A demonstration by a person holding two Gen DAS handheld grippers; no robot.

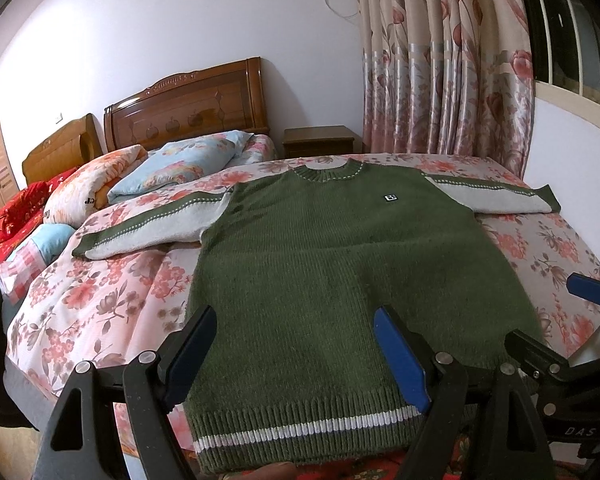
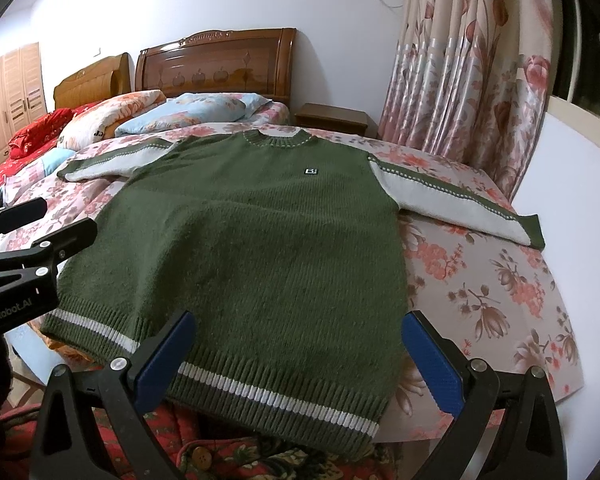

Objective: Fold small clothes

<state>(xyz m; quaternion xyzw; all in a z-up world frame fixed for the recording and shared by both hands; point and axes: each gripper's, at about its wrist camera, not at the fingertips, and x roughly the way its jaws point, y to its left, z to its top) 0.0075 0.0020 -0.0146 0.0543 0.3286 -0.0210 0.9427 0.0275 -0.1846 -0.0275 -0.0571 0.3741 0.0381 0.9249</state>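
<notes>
A small green knit sweater [image 1: 340, 248] [image 2: 260, 240] lies flat and face up on the floral bed sheet [image 1: 100, 300], with its collar far from me. Its white-striped hem [image 1: 300, 432] is nearest. Both grey-white sleeves are spread out sideways, one to the left [image 1: 148, 232] and one to the right [image 1: 496, 198]. My left gripper [image 1: 296, 344] hovers open over the hem's left half, nothing between its fingers; it also shows at the left edge of the right wrist view [image 2: 48, 220]. My right gripper [image 2: 300, 352] stands open over the hem's right half, holding nothing.
Pillows [image 1: 172, 168] and a folded floral quilt [image 1: 88, 188] lie at the head of the bed, below a wooden headboard [image 1: 188, 108]. A nightstand [image 1: 320, 140] and flowered curtains [image 1: 440, 60] stand behind. A red patterned cloth [image 2: 220, 460] lies under the hem at the near edge.
</notes>
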